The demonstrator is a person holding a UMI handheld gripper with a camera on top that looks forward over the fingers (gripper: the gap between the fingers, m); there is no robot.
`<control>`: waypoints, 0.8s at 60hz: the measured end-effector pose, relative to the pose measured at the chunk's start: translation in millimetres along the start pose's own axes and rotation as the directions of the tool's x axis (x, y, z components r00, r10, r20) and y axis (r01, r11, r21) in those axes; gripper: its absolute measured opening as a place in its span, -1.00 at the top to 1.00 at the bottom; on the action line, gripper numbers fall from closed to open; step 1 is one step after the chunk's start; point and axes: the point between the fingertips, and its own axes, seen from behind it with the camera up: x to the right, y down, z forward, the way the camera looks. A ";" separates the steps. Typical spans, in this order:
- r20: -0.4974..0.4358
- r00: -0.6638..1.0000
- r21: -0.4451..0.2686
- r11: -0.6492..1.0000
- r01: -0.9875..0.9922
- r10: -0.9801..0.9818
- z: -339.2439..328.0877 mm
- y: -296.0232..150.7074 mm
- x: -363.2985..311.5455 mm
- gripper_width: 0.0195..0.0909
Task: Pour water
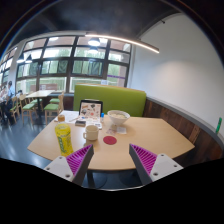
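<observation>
Gripper [112, 163] spread, empty, well back from desk [150, 135]. Yellow bottle [63, 138] near front-left edge, white cup [91, 131] just beyond. Risk: off-centre approach tips tall bottle; sloppy tilt spills onto desk.

A yellow bottle [63, 137] stood near the pale wooden table's [150, 135] left edge, a pink round coaster [110, 141] toward its front edge, a lime-green bench [120, 98] beyond; the gripper [112, 160] wore magenta, dark-dotted pads [143, 157].
</observation>
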 end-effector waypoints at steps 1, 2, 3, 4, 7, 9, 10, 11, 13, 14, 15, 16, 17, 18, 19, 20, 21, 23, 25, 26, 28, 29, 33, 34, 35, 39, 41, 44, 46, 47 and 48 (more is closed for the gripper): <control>0.004 1.000 0.000 1.000 -0.003 0.003 0.4 4.1 5.0 -0.74; 0.009 1.000 -0.002 1.000 -0.008 0.008 0.8 5.4 3.3 -0.74; 0.013 1.000 -0.005 1.000 -0.014 0.014 1.1 7.3 1.6 -0.74; 0.018 1.000 -0.008 1.000 -0.019 0.019 1.3 9.3 -0.5 -0.74; 0.038 0.999 -0.021 0.999 -0.029 0.030 0.5 14.0 -16.0 -0.74; 0.049 0.998 -0.026 0.999 -0.030 0.031 -2.7 21.0 -20.3 -0.75; 0.051 0.998 -0.028 0.999 -0.031 0.032 -2.4 23.6 -23.3 -0.74; 0.054 0.998 -0.031 0.999 -0.031 0.032 3.3 22.7 -27.1 -0.75; 0.057 0.998 -0.031 0.999 -0.027 0.029 0.9 28.6 -31.0 -0.74; 0.063 0.998 -0.033 0.999 -0.025 0.027 7.8 28.0 -32.0 -0.74; 0.062 0.998 -0.030 0.999 -0.023 0.025 3.8 32.7 -39.9 -0.74; 0.064 0.998 -0.030 0.999 -0.022 0.024 5.6 35.3 -44.2 -0.75; 0.067 0.997 -0.032 0.999 -0.021 0.024 7.6 38.3 -48.5 -0.75; 0.070 0.997 -0.033 0.999 -0.022 0.024 9.7 41.3 -53.5 -0.75; 0.074 0.997 -0.033 0.999 -0.022 0.024 12.2 44.3 -58.6 -0.75; 0.080 0.997 -0.034 0.999 -0.021 0.023 14.6 47.3 -64.2 -0.75; 0.093 0.995 -0.036 0.999 -0.019 0.022 23.8 47.2 -64.3 -0.74; 0.106 0.994 -0.035 0.999 -0.013 0.016 22.9 55.7 -85.7 -0.75; 0.128 0.992 -0.045 0.999 -0.007 0.013 35.3 60.6 -94.4 -0.75; 0.136 0.991 -0.051 0.999 -0.006 0.013 39.1 65.0 -102.4 -0.75; 0.150 0.988 -0.064 0.998 -0.007 0.016 46.1 74.1 -119.3 -0.74; 0.158 0.987 -0.071 0.997 -0.008 0.019 49.6 78.6 -127.9 -0.74; 0.186 0.982 -0.109 0.994 -0.016 0.037 66.1 95.3 -162.2 -0.74; 0.192 0.981 -0.117 0.993 -0.020 0.042 70.8 98.3 -170.2 -0.73; 0.197 0.979 -0.123 0.992 -0.023 0.047 74.5 100.3 -177.5 -0.74; 0.215 0.974 -0.134 0.990 -0.044 0.073 99.2 102.1 -198.9 -0.74; 0.216 0.973 -0.130 0.990 -0.054 0.081 104.2 101.1 -212.0 -0.74; 0.196 0.976 -0.121 0.990 -0.068 0.091 118.1 94.8 -222.4 -0.74; 0.181 0.979 -0.112 0.991 -0.075 0.094 129.9 86.0 -223.9 -0.75; 0.170 0.981 -0.103 0.992 -0.078 0.095 133.9 85.4 -229.4 -0.75; 0.160 0.983 -0.095 0.992 -0.080 0.094 137.9 82.5 -231.2 -0.75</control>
